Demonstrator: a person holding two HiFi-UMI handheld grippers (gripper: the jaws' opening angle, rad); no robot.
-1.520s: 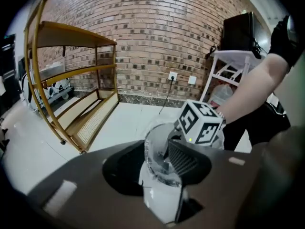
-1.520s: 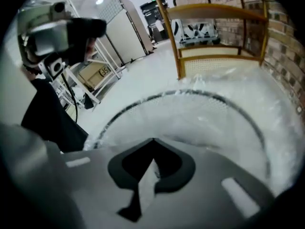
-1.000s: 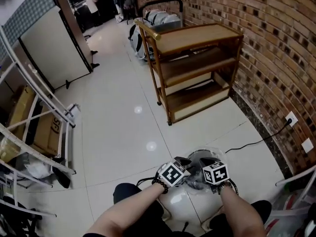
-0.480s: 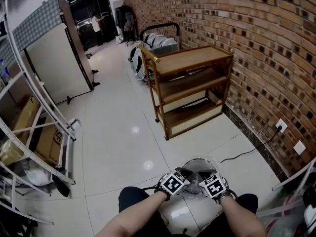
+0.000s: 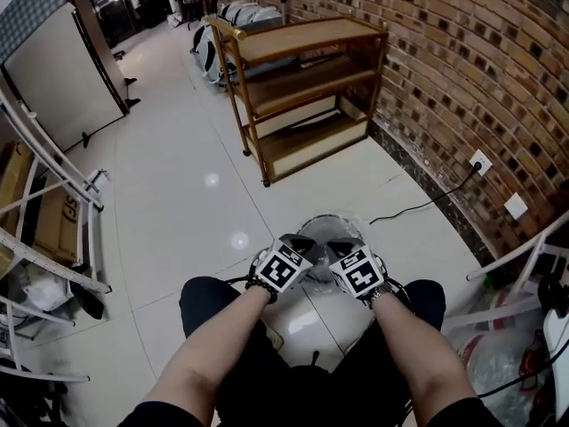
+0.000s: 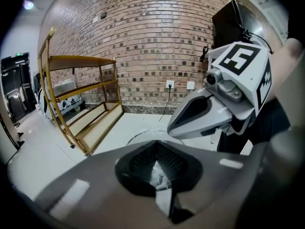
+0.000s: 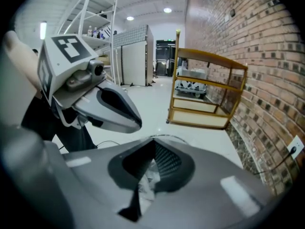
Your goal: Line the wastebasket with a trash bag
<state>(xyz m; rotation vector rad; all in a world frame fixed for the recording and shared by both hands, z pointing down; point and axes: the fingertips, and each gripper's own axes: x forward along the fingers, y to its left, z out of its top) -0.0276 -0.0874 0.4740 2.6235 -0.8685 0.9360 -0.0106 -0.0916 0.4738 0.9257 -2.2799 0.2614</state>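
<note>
A: What's different from a second ago?
B: The left tongs (image 6: pixel 167 205) have snapped closed. A moment back they stood apart. Now the two halves meet, and a crumpled strip of the clear trash bag (image 6: pixel 158 175) is pinched in the seam between them.
A: And the other side?
B: The right tongs (image 7: pixel 138 199) were already clamped and remain so, with their own fold of film caught between them. They have come up a little above the wastebasket (image 5: pixel 331 221) and rolled somewhat.
A: So both have hold of the bag. Where is it?
B: Just over the wastebasket's mouth, on the person's side of it. In the head view the two marker cubes sit side by side at the near rim, close together but apart, with the film bunched below them. How much of it already hangs inside the wastebasket I cannot tell.
A: And the wastebasket itself?
B: It stands on the floor (image 5: pixel 178 194) just ahead of the person's knees. The wooden shelf (image 5: pixel 302 36) is well beyond it and the brick wall (image 5: pixel 462 60) is off to its right.
A: What does that mean for the job?
B: I'd judge the bag's mouth is now held at two spots, which is what pulling it open needs. The likely next step is to spread the tongs outward and draw the film over the rim. Whether any film already lies over that rim I cannot make out
</note>
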